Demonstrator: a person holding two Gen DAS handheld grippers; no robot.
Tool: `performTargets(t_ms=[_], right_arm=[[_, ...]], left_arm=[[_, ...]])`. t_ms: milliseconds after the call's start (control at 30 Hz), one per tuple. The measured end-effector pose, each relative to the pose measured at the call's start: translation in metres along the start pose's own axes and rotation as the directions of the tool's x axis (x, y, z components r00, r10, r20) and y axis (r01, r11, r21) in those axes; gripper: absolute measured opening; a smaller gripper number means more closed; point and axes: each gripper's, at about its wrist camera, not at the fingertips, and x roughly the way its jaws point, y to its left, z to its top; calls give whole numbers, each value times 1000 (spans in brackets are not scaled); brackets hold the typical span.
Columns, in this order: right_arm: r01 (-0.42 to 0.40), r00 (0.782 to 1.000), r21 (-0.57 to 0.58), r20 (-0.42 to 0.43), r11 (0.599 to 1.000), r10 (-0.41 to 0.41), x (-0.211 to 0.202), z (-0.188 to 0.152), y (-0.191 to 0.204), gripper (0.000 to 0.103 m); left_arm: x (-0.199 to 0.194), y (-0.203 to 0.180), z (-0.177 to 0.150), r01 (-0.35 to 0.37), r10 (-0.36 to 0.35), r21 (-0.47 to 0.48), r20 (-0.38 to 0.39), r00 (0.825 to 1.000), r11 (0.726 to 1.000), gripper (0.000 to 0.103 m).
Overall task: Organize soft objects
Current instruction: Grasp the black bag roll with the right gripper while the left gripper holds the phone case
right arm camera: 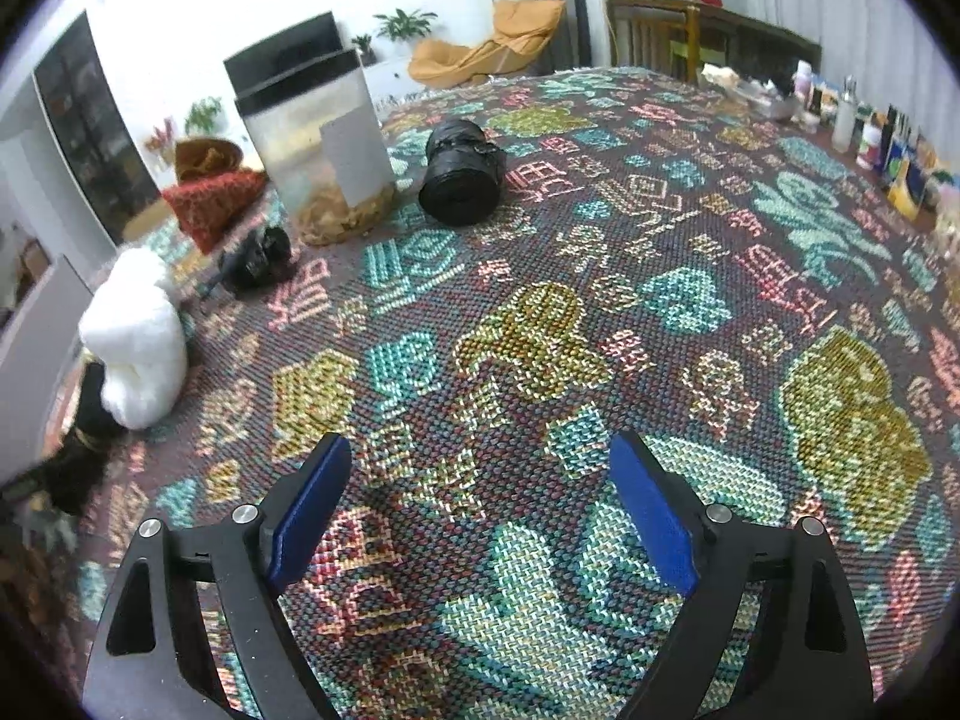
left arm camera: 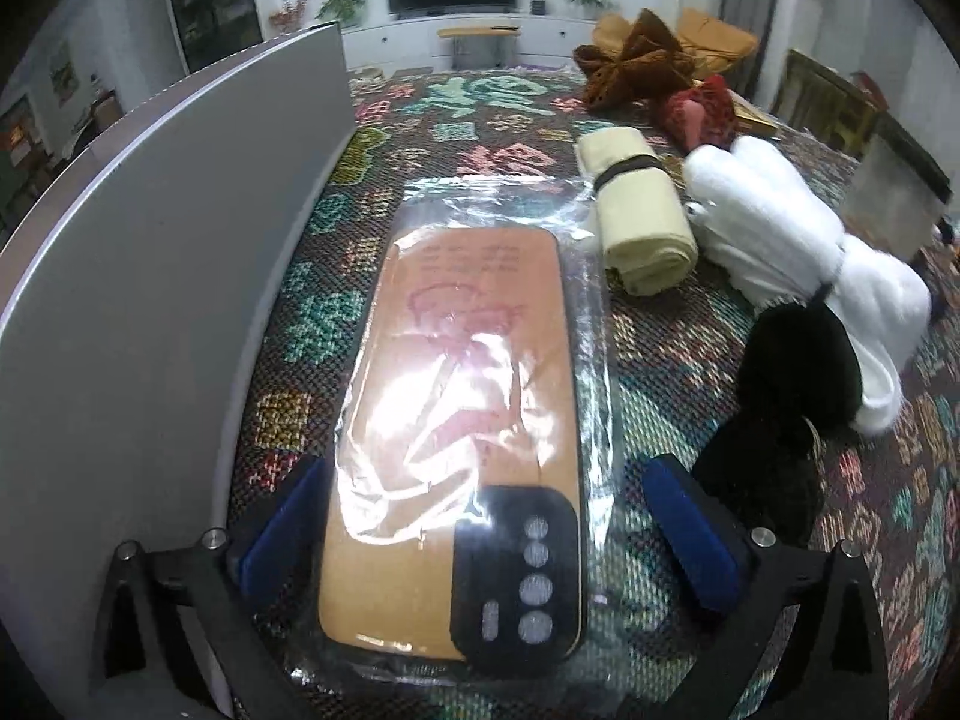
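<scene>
In the left wrist view an orange phone case in a clear plastic bag (left arm camera: 462, 420) lies flat on the patterned tablecloth. My left gripper (left arm camera: 480, 531) is open with its blue pads either side of the bag's near end. A cream cloth roll (left arm camera: 642, 210), a white fluffy bundle (left arm camera: 798, 246) and a black fuzzy item (left arm camera: 786, 396) lie to the right. My right gripper (right arm camera: 480, 516) is open and empty above bare tablecloth. In the right wrist view a black rolled item (right arm camera: 459, 174) lies far ahead, and the white bundle (right arm camera: 135, 348) lies at left.
A grey upright panel (left arm camera: 150, 276) stands close on the left. Brown and red fabric pieces (left arm camera: 636, 66) lie at the table's far end. A clear bin with a black rim (right arm camera: 312, 138) stands far left in the right wrist view. Bottles and boxes (right arm camera: 870, 138) line the right edge.
</scene>
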Motion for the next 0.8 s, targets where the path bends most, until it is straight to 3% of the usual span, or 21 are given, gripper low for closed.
performTargets(t_ms=[200, 567, 667, 800], right_arm=[[71, 997, -53, -19, 996, -72, 3, 0, 12, 90], [103, 994, -79, -31, 992, -105, 4, -2, 16, 91], [111, 991, -136, -63, 985, -120, 12, 0, 24, 98], [-29, 981, -207, -192, 978, -11, 23, 40, 19, 96]], left_arm=[[-3, 0, -3, -5, 5, -16, 28, 1000, 1000, 103], [-7, 1, -8, -13, 14, -27, 36, 999, 1000, 103], [-5, 2, -4, -4, 4, -15, 0, 1000, 1000, 103], [-3, 3, 5, 36, -35, 9, -86, 996, 999, 102]])
